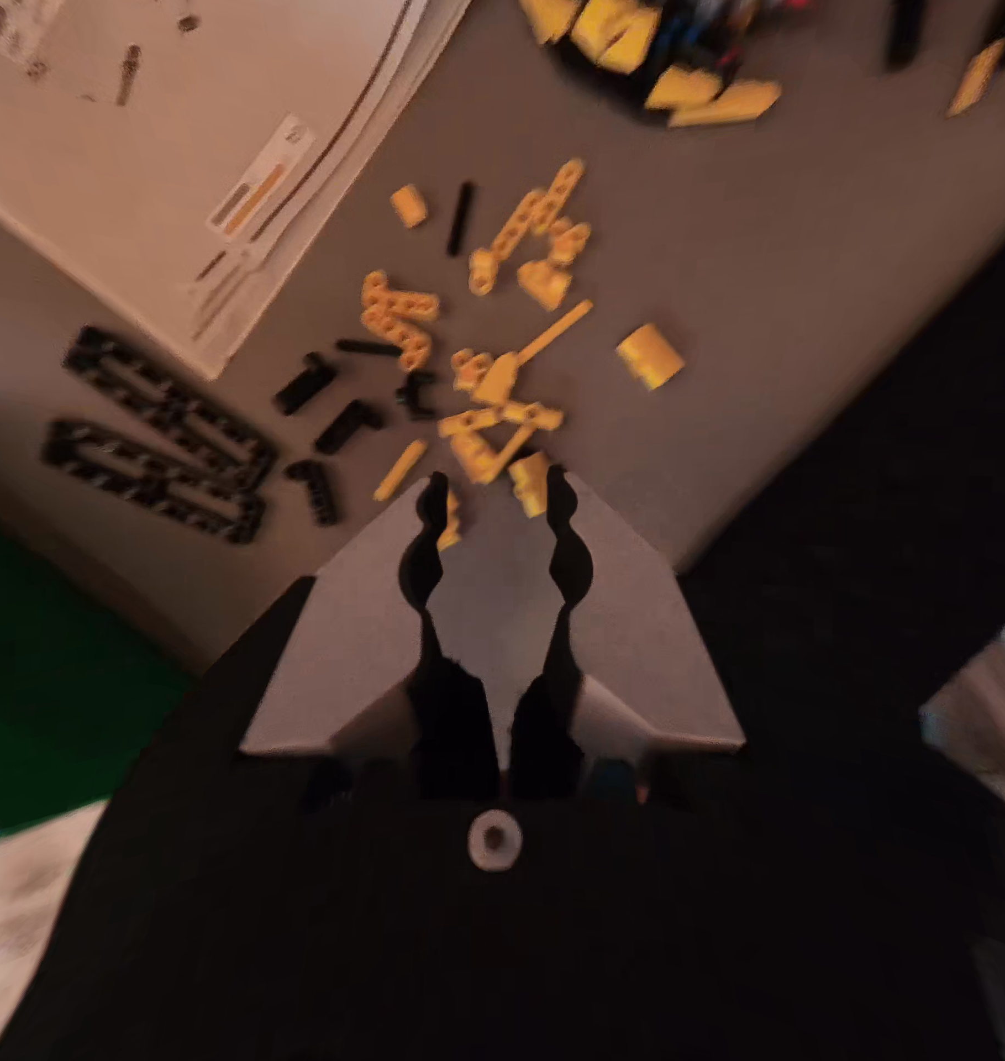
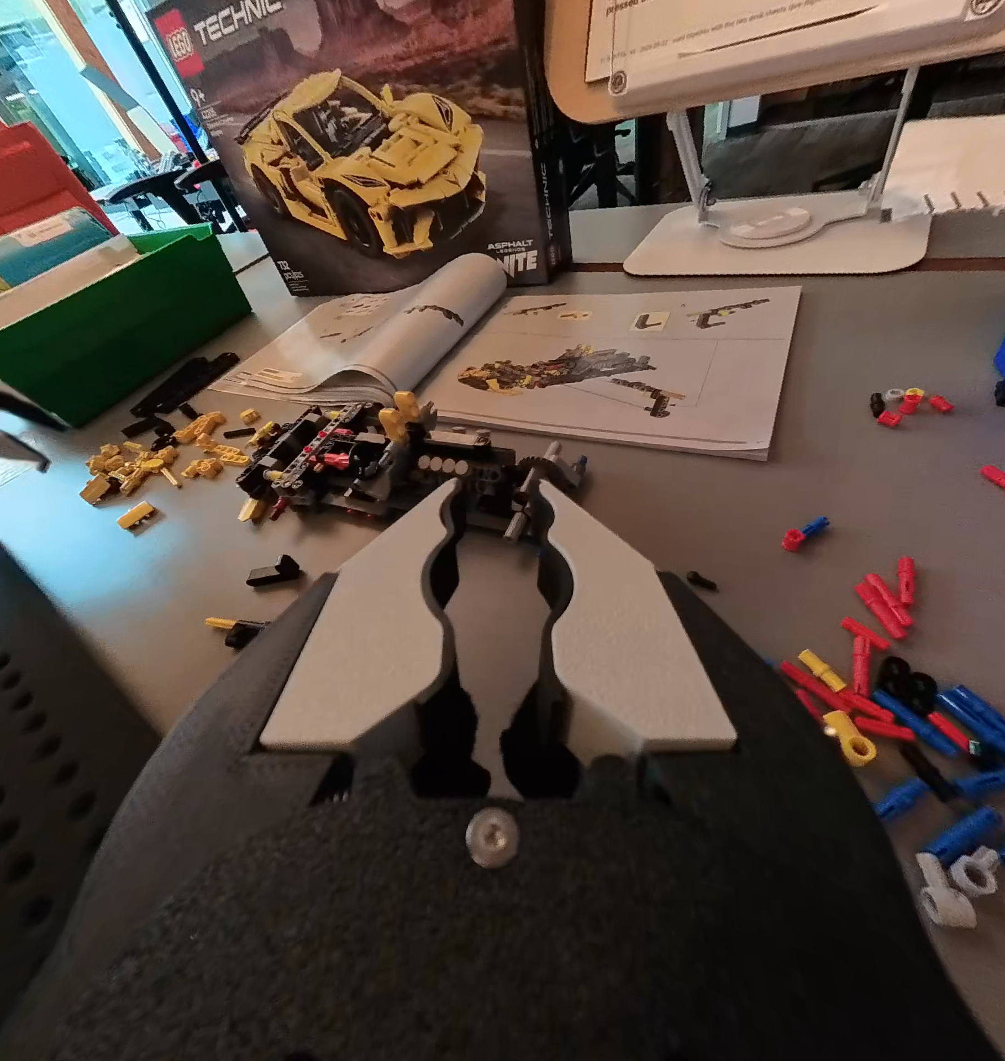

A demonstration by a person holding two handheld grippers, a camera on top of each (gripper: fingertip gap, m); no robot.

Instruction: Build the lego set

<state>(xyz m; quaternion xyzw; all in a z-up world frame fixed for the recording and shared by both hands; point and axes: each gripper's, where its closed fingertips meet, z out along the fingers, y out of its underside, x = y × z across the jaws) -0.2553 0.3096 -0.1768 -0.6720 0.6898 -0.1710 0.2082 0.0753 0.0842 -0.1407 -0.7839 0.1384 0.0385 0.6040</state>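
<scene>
Grey table [image 2: 833, 505] under warm indoor light. At its far edge, a white stand [image 2: 775, 241] with a flat base. Beyond the far left corner, bright glazing [image 2: 40, 69], a red block [image 2: 23, 172] and a dark pedestal table [image 2: 155, 192].

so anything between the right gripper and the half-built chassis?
Nothing visible. The right gripper is open and empty, with the chassis directly ahead and its grey axle near the fingertips. Loose black pieces lie off to the left, outside that line.
</scene>
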